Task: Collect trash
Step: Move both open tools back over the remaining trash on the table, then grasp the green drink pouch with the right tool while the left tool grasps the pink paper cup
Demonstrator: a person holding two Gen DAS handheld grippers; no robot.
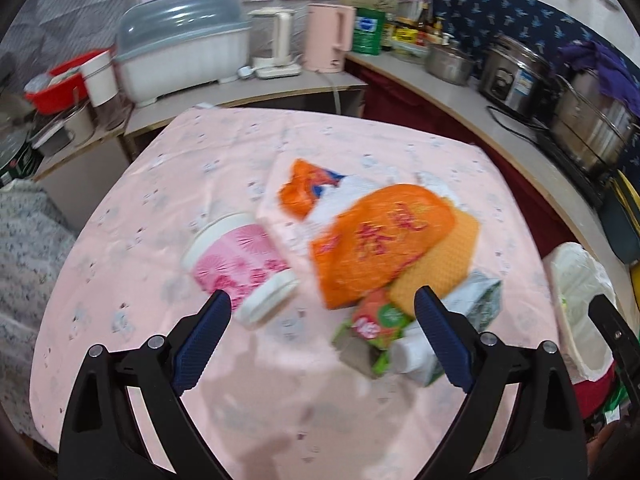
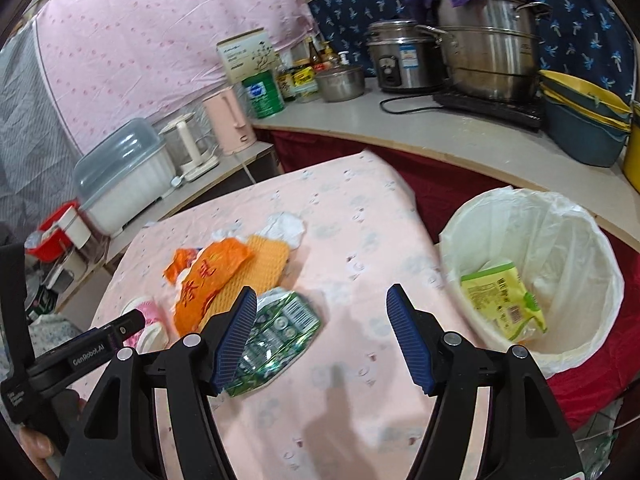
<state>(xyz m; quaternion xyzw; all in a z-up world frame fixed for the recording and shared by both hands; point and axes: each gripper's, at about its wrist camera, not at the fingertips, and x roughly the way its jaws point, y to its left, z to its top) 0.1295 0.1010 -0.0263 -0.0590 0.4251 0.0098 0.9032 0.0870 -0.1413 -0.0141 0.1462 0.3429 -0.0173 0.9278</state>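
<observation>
Left gripper (image 1: 322, 312), nearest the lens in the left wrist view: jaws spread wide, nothing between them, hovering over the pink tablecloth (image 1: 200, 168). Right gripper (image 2: 322, 312), foreground of the right wrist view: likewise spread and empty.

Trash pile, left view: a pink paper cup (image 1: 240, 268) lies on its side at about 11 o'clock from the left gripper; a large orange wrapper (image 1: 376, 240) lies at 1 o'clock, overlapping an orange mesh sleeve (image 1: 444, 256); a smaller orange wrapper (image 1: 304, 188) sits beyond at 12 o'clock. A red-green carton (image 1: 376, 320) and a crumpled green-and-silver bag (image 1: 476, 300) lie close to the right-hand finger (motion blur hides finer detail).

Right view: the same green-and-silver bag (image 2: 276, 332) lies on the cloth, partly hidden behind the left-hand finger of the right gripper. The lined waste bin (image 2: 580, 240) stands off the table edge at 2 o'clock, holding one yellow-green packet (image 2: 504, 300). White crumpled tissue (image 2: 286, 228) rests at the far edge of the pile.

Progress, as judged: early stage. One item is binned; the cup, both orange wrappers, mesh sleeve, carton, bag and tissue remain on the table. Neither tool holds anything, so a fresh pick is due.
</observation>
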